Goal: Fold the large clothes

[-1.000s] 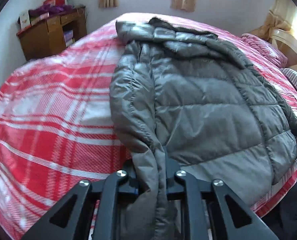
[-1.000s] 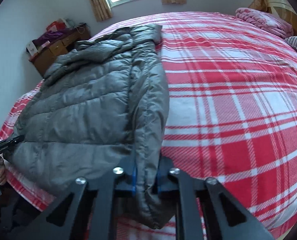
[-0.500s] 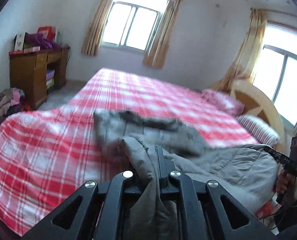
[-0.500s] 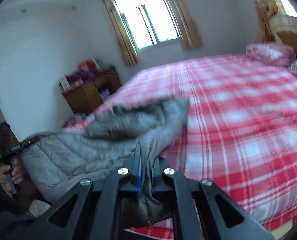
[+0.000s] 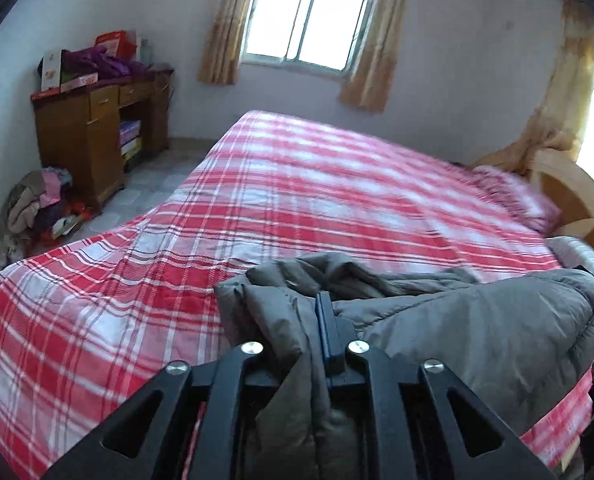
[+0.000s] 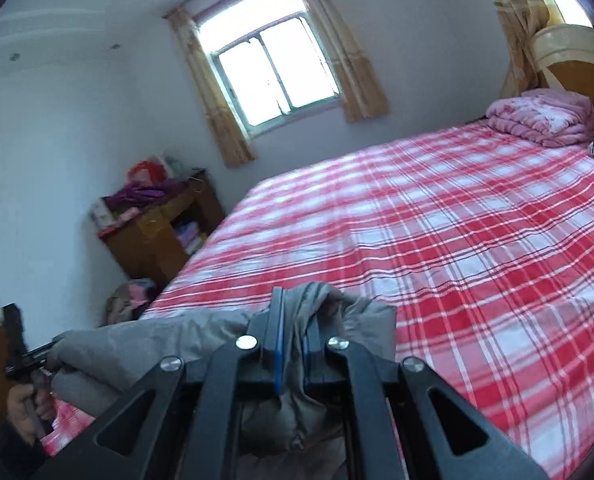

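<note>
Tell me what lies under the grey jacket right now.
Beneath the grey jacket, held up by both grippers, the red plaid bedsheet shows around it. The sheet directly below the padding is covered from view.

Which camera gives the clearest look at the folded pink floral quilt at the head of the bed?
The right wrist view: the folded pink floral quilt sits sharp and whole by the headboard. The left wrist view shows the quilt only as a blurred pink strip near the edge.
</note>
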